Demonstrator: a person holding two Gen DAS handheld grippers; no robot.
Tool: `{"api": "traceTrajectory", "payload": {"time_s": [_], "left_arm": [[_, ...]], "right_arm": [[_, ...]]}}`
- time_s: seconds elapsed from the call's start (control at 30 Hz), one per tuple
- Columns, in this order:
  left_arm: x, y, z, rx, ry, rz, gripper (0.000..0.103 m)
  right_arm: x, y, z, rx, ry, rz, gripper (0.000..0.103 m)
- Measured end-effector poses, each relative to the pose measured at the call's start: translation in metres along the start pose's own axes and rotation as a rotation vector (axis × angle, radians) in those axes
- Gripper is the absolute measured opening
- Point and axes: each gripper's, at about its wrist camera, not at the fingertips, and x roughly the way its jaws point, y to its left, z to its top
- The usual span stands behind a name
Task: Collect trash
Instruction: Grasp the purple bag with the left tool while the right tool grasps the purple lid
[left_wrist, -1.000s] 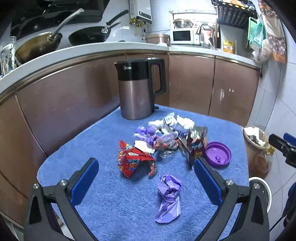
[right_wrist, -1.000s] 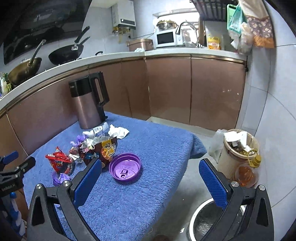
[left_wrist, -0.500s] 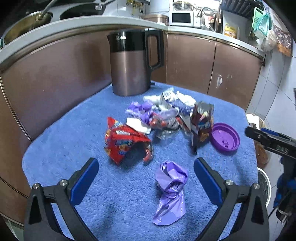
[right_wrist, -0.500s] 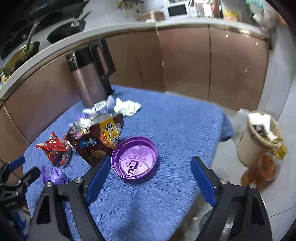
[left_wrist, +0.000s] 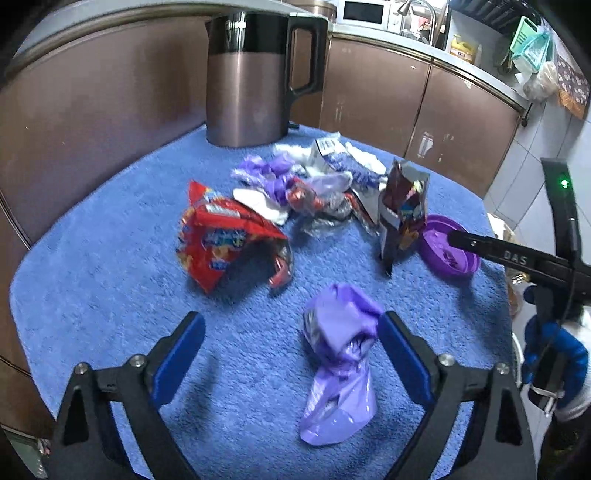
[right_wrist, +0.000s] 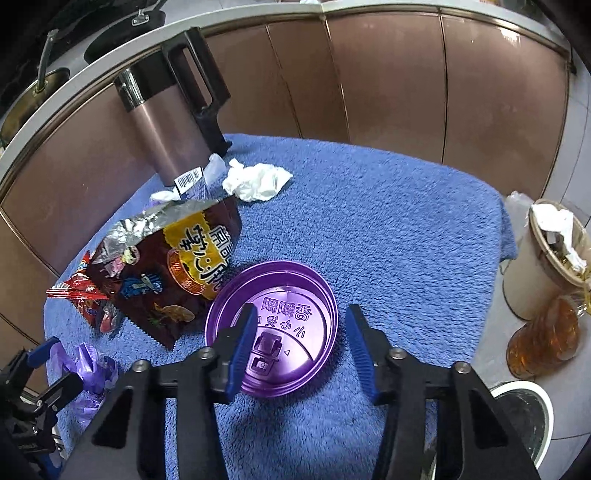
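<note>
Trash lies on a blue towel (left_wrist: 96, 266). A crumpled purple bag (left_wrist: 340, 362) sits between the pads of my open left gripper (left_wrist: 291, 343), close to the right pad. A red snack bag (left_wrist: 221, 236), a dark brown snack bag (left_wrist: 404, 206) and small wrappers lie beyond. My open right gripper (right_wrist: 301, 343) straddles the right rim of a purple cup lid (right_wrist: 273, 325), with the left pad over the lid. The brown snack bag (right_wrist: 173, 266) and a white tissue (right_wrist: 255, 181) lie behind it.
A brown kettle (left_wrist: 251, 77) stands at the towel's far edge, against brown cabinets. A full beige trash bin (right_wrist: 546, 258) and an amber bottle (right_wrist: 543, 336) stand on the floor right of the table. A metal bowl (right_wrist: 524, 417) is on the floor below.
Both grippers have moved down and forward. The left now has the purple bag between its pads. The right has narrowed and come over the purple lid.
</note>
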Motion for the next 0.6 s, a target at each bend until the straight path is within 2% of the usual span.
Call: {"api": "traceTrajectory", "payload": {"time_s": [0.13, 0.17, 0.2, 0.23, 0.27, 0.3, 0.33, 0.6], "left_arm": [[0.004, -0.005, -0.003, 0.005, 0.029, -0.044, 0.085], [0.005, -0.008, -0.005, 0.013, 0.036, -0.052, 0.079], [0.006, -0.010, -0.006, 0.018, 0.042, -0.063, 0.074], [0.007, -0.012, -0.007, 0.026, 0.053, -0.082, 0.062], [0.008, -0.014, -0.008, 0.030, 0.061, -0.095, 0.050], [0.009, -0.017, -0.009, 0.036, 0.073, -0.115, 0.044], [0.008, -0.019, -0.010, 0.042, 0.078, -0.128, 0.034], [-0.025, -0.025, -0.014, 0.071, 0.006, -0.111, 0.026]], "right_arm": [[0.010, -0.007, -0.001, 0.019, 0.022, 0.015, 0.037], [0.010, -0.007, 0.000, 0.020, 0.022, 0.015, 0.035], [0.010, -0.007, 0.000, 0.019, 0.023, 0.017, 0.028], [0.010, -0.007, 0.000, 0.016, 0.024, 0.022, 0.016], [0.011, -0.007, -0.001, 0.010, 0.029, 0.030, 0.010], [0.011, -0.007, -0.001, 0.005, 0.032, 0.031, 0.007], [0.011, -0.005, -0.002, -0.004, 0.030, 0.026, 0.007], [-0.034, 0.001, -0.011, -0.009, -0.046, 0.053, 0.005]]}}
